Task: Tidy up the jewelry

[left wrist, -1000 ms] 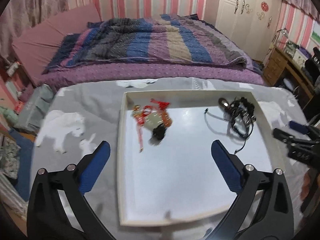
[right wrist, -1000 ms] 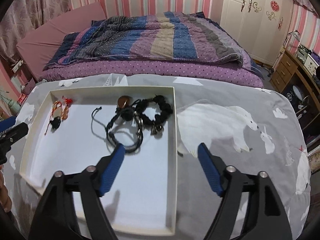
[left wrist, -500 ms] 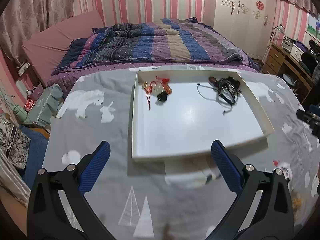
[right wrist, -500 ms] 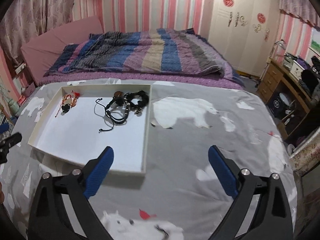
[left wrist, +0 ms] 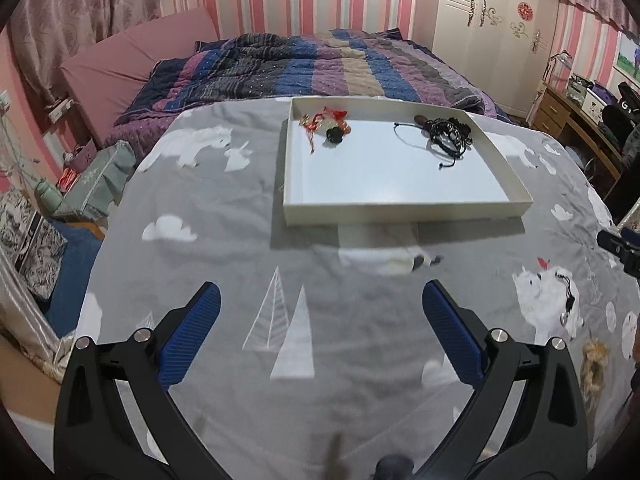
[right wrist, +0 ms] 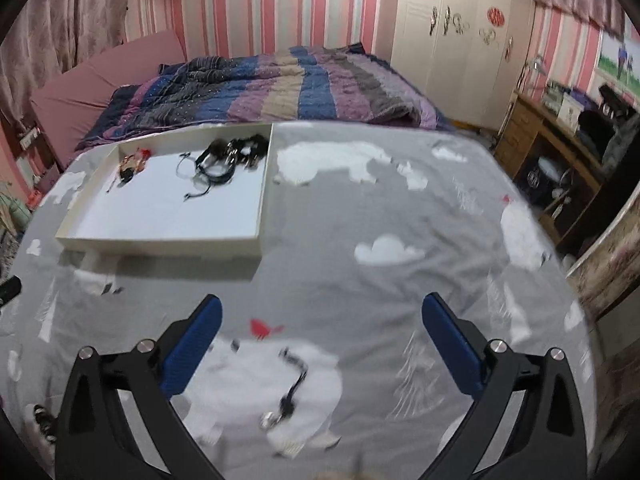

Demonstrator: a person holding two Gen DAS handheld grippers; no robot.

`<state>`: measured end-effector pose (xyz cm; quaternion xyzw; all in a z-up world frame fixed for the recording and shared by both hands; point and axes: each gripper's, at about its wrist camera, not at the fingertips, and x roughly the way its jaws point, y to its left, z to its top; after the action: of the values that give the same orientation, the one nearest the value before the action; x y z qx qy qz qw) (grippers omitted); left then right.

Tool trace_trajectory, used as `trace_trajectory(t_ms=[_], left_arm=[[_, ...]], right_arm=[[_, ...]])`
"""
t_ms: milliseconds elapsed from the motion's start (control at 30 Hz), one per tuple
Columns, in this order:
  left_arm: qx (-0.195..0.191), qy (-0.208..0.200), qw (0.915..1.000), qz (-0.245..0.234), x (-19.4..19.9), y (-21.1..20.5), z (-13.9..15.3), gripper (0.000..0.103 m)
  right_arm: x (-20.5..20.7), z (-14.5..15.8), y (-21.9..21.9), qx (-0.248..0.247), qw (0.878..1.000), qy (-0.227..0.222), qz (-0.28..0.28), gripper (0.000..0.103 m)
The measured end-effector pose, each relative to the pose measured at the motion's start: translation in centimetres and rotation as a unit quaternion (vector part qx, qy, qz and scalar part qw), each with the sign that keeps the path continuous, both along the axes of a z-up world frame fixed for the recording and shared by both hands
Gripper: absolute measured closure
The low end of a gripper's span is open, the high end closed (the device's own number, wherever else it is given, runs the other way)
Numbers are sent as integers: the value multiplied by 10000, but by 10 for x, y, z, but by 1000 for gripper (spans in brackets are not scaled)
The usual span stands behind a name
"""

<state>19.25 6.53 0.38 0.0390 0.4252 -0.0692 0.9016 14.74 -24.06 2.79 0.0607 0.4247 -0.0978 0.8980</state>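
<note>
Jewelry: a dark chain (right wrist: 290,394) lying loose on the near counter (right wrist: 400,216) could slip the wide, empty right claw (right wrist: 320,324), left claw (left wrist: 320,312) likewise wide, since thin links flatten into soft cloth.

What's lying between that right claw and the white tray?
Only grey printed bedspread; the stretch from right claw to tray is bare in the right wrist view.

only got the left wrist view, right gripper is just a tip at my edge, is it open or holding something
Observer: Open. The right gripper has just been opening its jaws, and nothing is between its blue pads.
Operator: any jewelry outside the white rectangular tray
Observer: Yes. A black cord piece with a silvery end lies on the grey bear-print blanket, just ahead of that gripper's gap.
Operator: anything else
Observer: A small dark-and-white item lies beside its left finger, too blurred to identify.
</note>
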Motion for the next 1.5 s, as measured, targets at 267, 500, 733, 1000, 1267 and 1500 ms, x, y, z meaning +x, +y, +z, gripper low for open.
trace_trajectory(t_ms=[267,500,733,1000,1267,1500], left_arm=[[74,227,9997,3,-31,11,-13,3],[-19,562,9983,-127,-48,9,-22,3],[70,1009,9944,-290,-55,2,-31,3],[310,1228,9899,-633,-66,-6,-27,3],[312,1368,9875,-714,-70,-5,-33,3],[453,1367,9842,-1035,-84,-17,-38,3]], right_arm=[[-24,-19,23,-43,9990,352,266,3],[-26,-30,36,-414,9962,648,400,3],[-14,-39,31,-222,9941,963,442,7],[-2,-52,26,97,9890,1373,549,43],[-2,-56,26,125,9878,1458,537,45],[-2,-56,24,176,9880,1451,502,46]])
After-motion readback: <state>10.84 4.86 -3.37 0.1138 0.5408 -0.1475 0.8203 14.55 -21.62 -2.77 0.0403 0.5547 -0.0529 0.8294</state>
